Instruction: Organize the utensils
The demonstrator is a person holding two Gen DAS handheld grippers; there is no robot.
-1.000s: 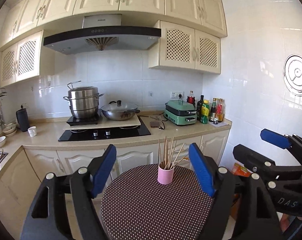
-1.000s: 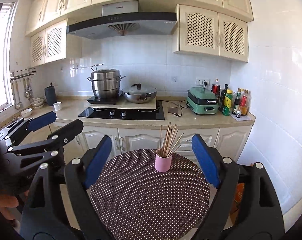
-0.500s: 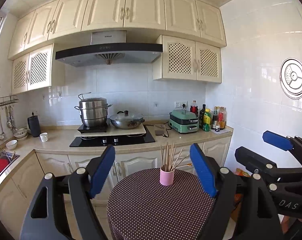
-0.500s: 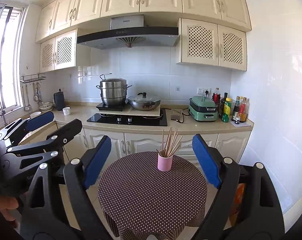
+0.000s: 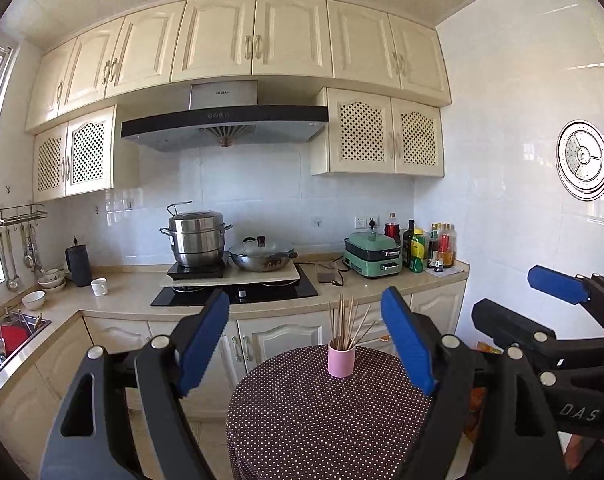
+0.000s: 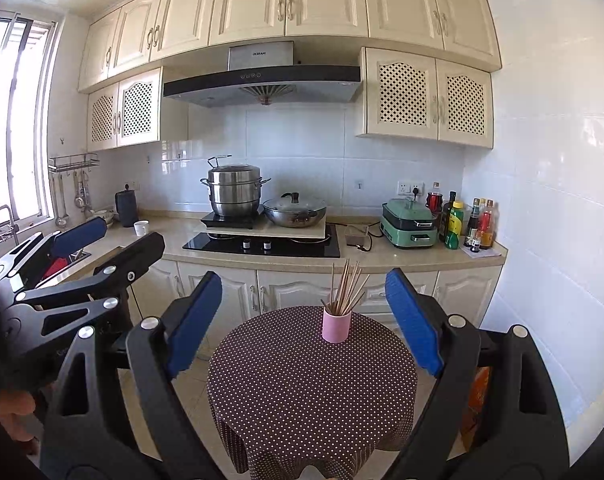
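The wooden chopsticks (image 6: 344,288) stand gathered in the small pink cylindrical cup (image 6: 336,325) at the frame's centre, on the round brown polka-dot table (image 6: 310,384). Both the left gripper (image 5: 308,346) and right gripper (image 6: 304,320) have their fingers spread and empty. The task looks finished.

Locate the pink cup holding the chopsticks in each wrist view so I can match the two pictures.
Left wrist view: pink cup just right of centre, low, at the far edge of the dotted round table.
Right wrist view: pink cup right of centre, on the table's far part.
Shared landmark: the green electric cooker on the counter.
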